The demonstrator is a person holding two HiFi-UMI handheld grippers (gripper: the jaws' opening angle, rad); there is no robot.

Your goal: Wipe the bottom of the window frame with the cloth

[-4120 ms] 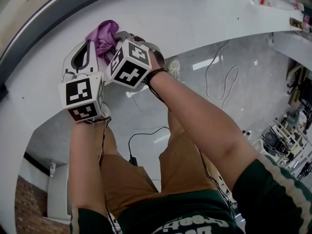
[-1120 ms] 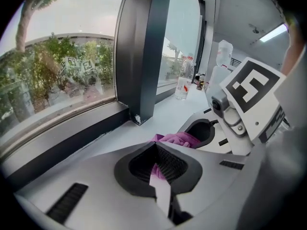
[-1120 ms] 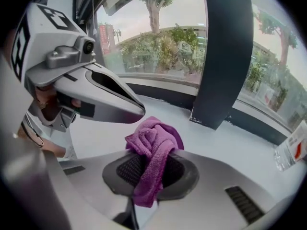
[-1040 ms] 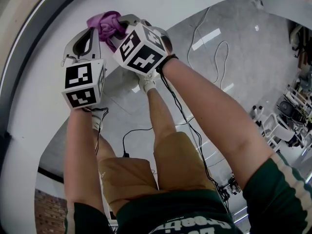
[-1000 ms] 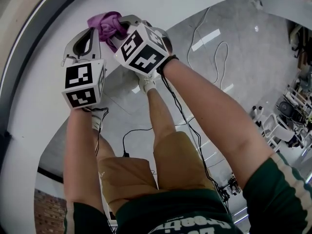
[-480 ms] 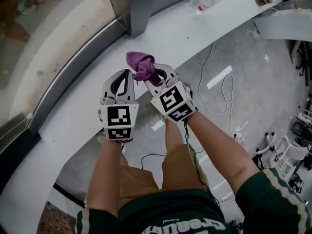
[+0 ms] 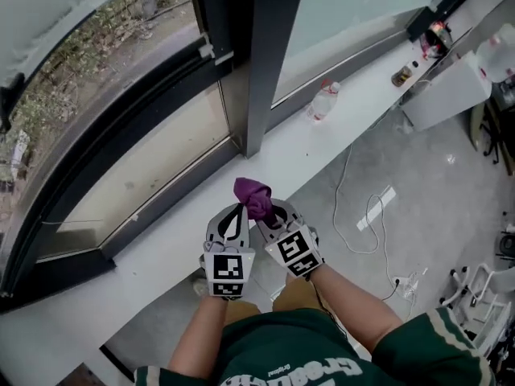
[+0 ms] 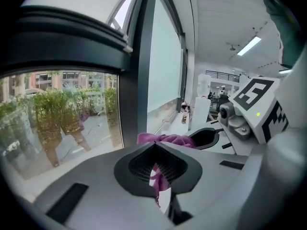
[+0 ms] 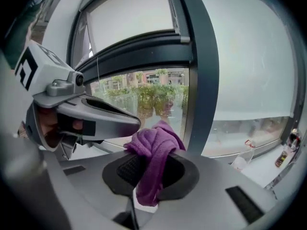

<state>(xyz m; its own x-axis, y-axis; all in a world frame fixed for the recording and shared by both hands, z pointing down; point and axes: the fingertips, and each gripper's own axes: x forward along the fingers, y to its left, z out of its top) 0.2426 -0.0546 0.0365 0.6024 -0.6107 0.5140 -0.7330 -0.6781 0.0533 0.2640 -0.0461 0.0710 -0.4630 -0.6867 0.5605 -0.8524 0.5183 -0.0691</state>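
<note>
Wiping is judged not yet begun: the crumpled purple cloth (image 7: 253, 196) is held pinched in the right gripper (image 7: 272, 215), a strand nipped by the left gripper (image 7: 234, 215) too, above the white sill (image 7: 153, 256). The dark window frame's bottom rail (image 7: 173, 193) is untouched (whole job left).

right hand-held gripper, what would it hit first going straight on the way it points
Likely the dark window post, or the glass just left of it; depth is unclear. Its clamped purple cloth leads.

Left gripper (image 7: 238, 209), right gripper (image 7: 270, 209) together above white sill (image 7: 153, 244), purple cloth (image 7: 253, 195) at tips.
</note>
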